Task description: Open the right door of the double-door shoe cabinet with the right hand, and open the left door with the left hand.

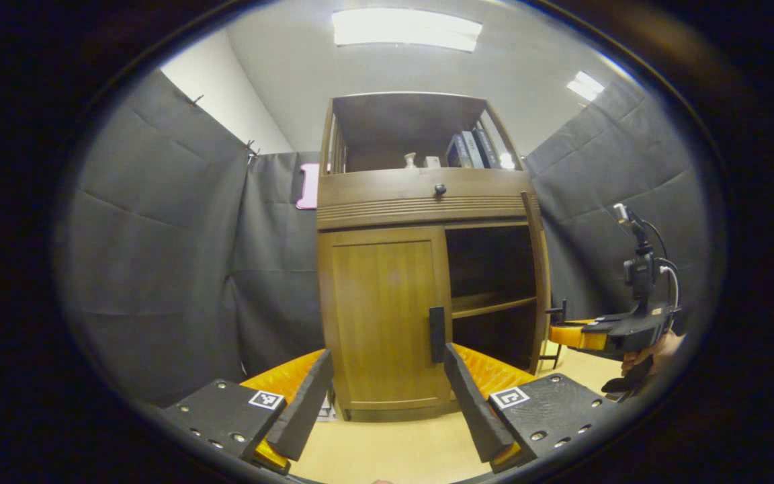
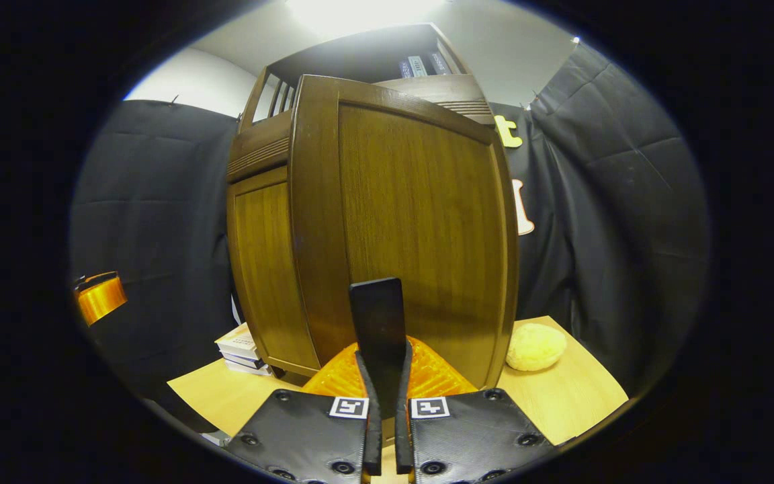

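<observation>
two doors make up the job, and one is already swung out: the right door (image 2: pixel 414 222) of the brown wooden double-door shoe cabinet (image 1: pixel 427 195) stands open, baring a dark compartment with a wooden shelf (image 1: pixel 491 306) inside. the cabinet sits on a light wooden table (image 1: pixel 394 450). in the right gripper view, the right gripper (image 2: pixel 382 403) has its fingers closed tight on the right door's flat black upright handle (image 2: pixel 378 323), both pressing its sides. the same gripper shows far right in the left gripper view, held in a hand (image 1: pixel 652 356).

the left door (image 1: pixel 383 316) is shut, flush with the cabinet front, and its black vertical handle (image 1: pixel 437 334) sits at its inner edge. the left gripper (image 1: pixel 387 396) hangs just in front with fingers spread wide, holding nothing; the handle looks to lie beside the right-hand finger rather than between the two.

so the step in hand seems to be the reach for the left handle. the next move calls for shifting the gripper until the handle sits between the fingers, closing on it, then pulling in an arc about the left hinge.

a pale yellow round sponge (image 2: pixel 536 346) and a small stack of books (image 2: pixel 242 349) lie beside the cabinet.
</observation>
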A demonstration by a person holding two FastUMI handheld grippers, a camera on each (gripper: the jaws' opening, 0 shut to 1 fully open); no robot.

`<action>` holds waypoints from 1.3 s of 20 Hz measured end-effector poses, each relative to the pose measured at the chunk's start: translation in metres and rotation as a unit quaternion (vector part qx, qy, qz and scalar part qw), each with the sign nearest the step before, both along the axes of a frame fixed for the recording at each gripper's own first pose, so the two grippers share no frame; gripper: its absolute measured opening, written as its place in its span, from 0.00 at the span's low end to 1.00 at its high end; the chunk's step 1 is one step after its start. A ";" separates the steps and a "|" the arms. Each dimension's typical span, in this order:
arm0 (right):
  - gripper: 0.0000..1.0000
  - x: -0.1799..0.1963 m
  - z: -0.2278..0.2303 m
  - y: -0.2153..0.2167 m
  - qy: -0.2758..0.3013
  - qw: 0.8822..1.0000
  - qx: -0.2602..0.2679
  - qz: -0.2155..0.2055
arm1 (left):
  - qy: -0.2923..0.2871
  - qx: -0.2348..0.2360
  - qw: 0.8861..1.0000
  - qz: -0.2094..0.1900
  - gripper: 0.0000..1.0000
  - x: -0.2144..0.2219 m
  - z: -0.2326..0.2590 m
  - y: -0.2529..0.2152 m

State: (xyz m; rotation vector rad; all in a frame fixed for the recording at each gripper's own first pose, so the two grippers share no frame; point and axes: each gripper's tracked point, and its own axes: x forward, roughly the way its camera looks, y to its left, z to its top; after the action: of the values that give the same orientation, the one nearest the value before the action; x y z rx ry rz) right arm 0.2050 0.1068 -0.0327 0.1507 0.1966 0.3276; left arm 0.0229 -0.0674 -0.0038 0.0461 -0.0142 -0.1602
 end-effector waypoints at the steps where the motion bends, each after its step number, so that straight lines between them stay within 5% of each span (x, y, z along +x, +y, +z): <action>1: 0.09 -0.002 -0.001 -0.005 -0.001 1.000 0.001 -0.001 | 0.000 -0.001 1.000 -0.005 0.96 0.002 0.001 -0.006; 15: 0.09 -0.023 -0.001 -0.071 0.002 1.000 0.006 -0.009 | 0.012 -0.004 0.999 -0.052 0.96 0.009 -0.009 -0.079; 26: 0.05 -0.024 -0.005 -0.153 0.010 0.998 0.015 -0.062 | 0.018 0.001 0.997 -0.072 0.96 0.001 -0.012 -0.138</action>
State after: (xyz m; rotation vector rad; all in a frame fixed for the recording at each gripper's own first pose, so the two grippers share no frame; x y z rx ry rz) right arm 0.1809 -0.0461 -0.0377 0.1942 0.2012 0.2061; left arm 0.0243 -0.2050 -0.0157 0.0440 0.0178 -0.3050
